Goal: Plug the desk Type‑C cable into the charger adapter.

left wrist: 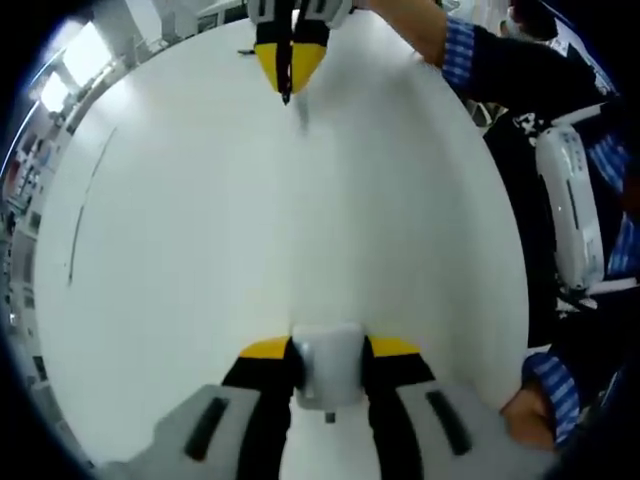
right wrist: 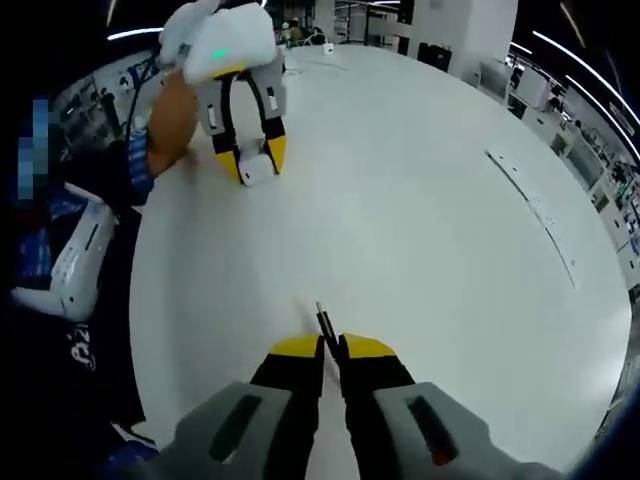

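Note:
In the left gripper view my left gripper (left wrist: 328, 350) is shut on a white charger adapter (left wrist: 328, 368), held just above the white table (left wrist: 220, 250). Across the table the right gripper (left wrist: 288, 68) shows, its yellow tips pinched on a thin dark cable end (left wrist: 286, 92). In the right gripper view my right gripper (right wrist: 331, 346) is shut on the Type-C cable plug (right wrist: 324, 322), whose dark tip pokes out past the jaws. Far across, the left gripper (right wrist: 255, 160) holds the white adapter (right wrist: 256, 170). The two grippers are well apart.
A person's hand (right wrist: 168, 115) and blue striped sleeve (left wrist: 462, 50) hold the grippers along the table's edge. A white device (left wrist: 568, 205) sits at the person's side. A thin seam (right wrist: 535, 215) runs across the table. Desks and ceiling lights lie beyond.

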Action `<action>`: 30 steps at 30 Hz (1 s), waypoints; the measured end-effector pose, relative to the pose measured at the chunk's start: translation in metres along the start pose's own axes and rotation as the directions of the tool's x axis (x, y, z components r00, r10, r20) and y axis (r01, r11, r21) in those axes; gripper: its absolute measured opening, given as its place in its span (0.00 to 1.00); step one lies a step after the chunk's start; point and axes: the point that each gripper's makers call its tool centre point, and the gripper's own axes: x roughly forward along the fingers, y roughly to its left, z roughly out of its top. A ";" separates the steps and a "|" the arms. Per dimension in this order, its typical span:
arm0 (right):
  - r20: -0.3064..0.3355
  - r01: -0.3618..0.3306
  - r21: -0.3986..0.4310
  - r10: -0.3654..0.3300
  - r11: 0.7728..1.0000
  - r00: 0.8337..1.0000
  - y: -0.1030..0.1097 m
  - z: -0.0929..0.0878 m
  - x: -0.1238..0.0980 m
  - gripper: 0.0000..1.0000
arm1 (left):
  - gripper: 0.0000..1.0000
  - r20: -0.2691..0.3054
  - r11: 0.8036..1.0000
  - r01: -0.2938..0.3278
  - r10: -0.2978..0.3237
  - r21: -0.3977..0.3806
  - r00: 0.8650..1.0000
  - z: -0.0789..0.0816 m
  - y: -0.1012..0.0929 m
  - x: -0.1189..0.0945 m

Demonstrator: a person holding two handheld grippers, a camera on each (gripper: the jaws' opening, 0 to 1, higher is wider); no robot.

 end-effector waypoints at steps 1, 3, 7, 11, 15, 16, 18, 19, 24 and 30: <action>0.005 -0.007 -0.008 0.007 1.000 1.000 0.002 0.002 0.001 0.06 | 0.27 0.002 1.000 0.000 0.000 -0.001 1.000 0.000 0.000 0.000; 0.028 -0.027 -0.024 0.028 0.999 0.999 0.009 0.006 0.002 0.05 | 0.27 0.005 1.000 -0.001 0.001 -0.003 1.000 0.000 0.000 0.000; 0.058 -0.051 -0.049 0.054 0.998 0.997 0.019 0.010 0.005 0.05 | 0.27 0.010 1.000 0.000 0.000 -0.004 1.000 0.000 0.001 0.000; 0.083 -0.021 -0.081 0.028 0.996 0.996 0.022 0.009 0.011 0.05 | 0.27 0.015 1.000 0.000 0.000 -0.005 1.000 0.000 0.001 0.000; 0.089 -0.026 -0.098 0.035 0.995 0.995 0.024 0.004 0.016 0.05 | 0.27 0.037 1.000 0.003 -0.003 -0.001 0.999 0.001 0.002 -0.001; 0.089 -0.027 -0.102 0.036 0.994 0.995 0.025 0.004 0.016 0.05 | 0.27 0.044 1.000 0.004 -0.004 -0.002 0.999 0.001 0.001 -0.001; 0.093 -0.033 -0.110 0.043 0.993 0.995 0.026 0.004 0.017 0.05 | 0.27 0.054 1.000 0.004 -0.003 -0.006 0.999 0.002 0.002 -0.002; 0.097 -0.037 -0.113 0.048 0.993 0.994 0.026 0.005 0.017 0.05 | 0.27 0.061 1.000 0.003 -0.002 -0.009 0.998 0.002 0.003 -0.002; 0.102 -0.038 -0.142 0.053 0.989 0.993 0.032 0.008 0.021 0.05 | 0.27 0.118 1.000 -0.014 0.016 -0.016 0.993 0.006 0.001 -0.003; 0.121 -0.047 -0.166 0.068 0.985 0.990 0.039 0.012 0.020 0.05 | 0.28 0.275 0.999 -0.018 0.030 -0.048 0.961 0.011 0.001 -0.003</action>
